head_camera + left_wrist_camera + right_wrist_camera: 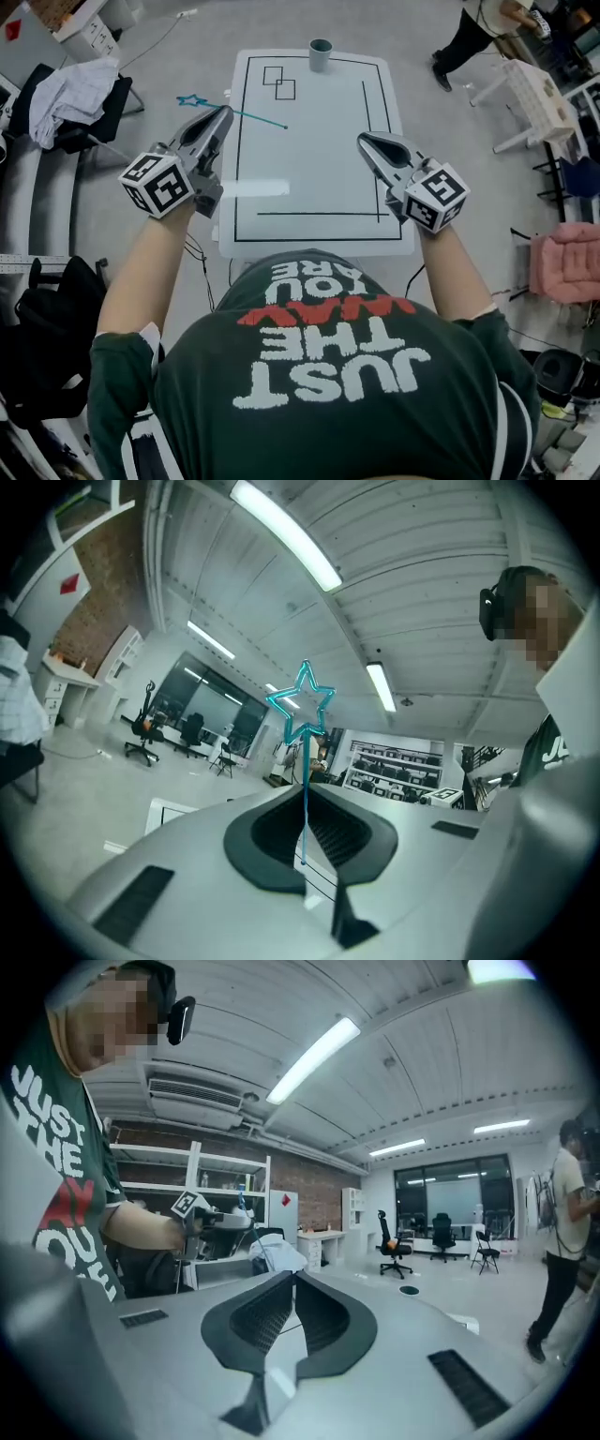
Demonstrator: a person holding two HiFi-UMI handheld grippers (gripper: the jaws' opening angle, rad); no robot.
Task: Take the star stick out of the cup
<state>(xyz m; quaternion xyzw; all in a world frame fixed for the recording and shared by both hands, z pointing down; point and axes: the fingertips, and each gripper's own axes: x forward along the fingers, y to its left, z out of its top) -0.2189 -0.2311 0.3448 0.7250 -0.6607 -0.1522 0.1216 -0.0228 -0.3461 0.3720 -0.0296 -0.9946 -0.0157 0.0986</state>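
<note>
In the head view, your left gripper [227,112] is closed on the star stick [255,119]. The stick is clear of the cup [321,54], which stands at the counter's [309,169] far edge, ahead and to the right of that gripper. The stick's long axis runs across the jaws. The star end lies to the gripper's left, past the counter's edge, and the plain end lies to its right, over the counter. Your right gripper [362,139] hangs apart from the stick, nearer its plain end than the star.

In the left gripper view, the jaws of your left gripper [306,794] pinch the thin shaft of the star stick [303,752], and the star stands above the tips.

In the right gripper view, your right gripper [291,1277] has its jaws together with nothing between them.

The removal looks done. Any set-down falls to your left gripper.
</note>
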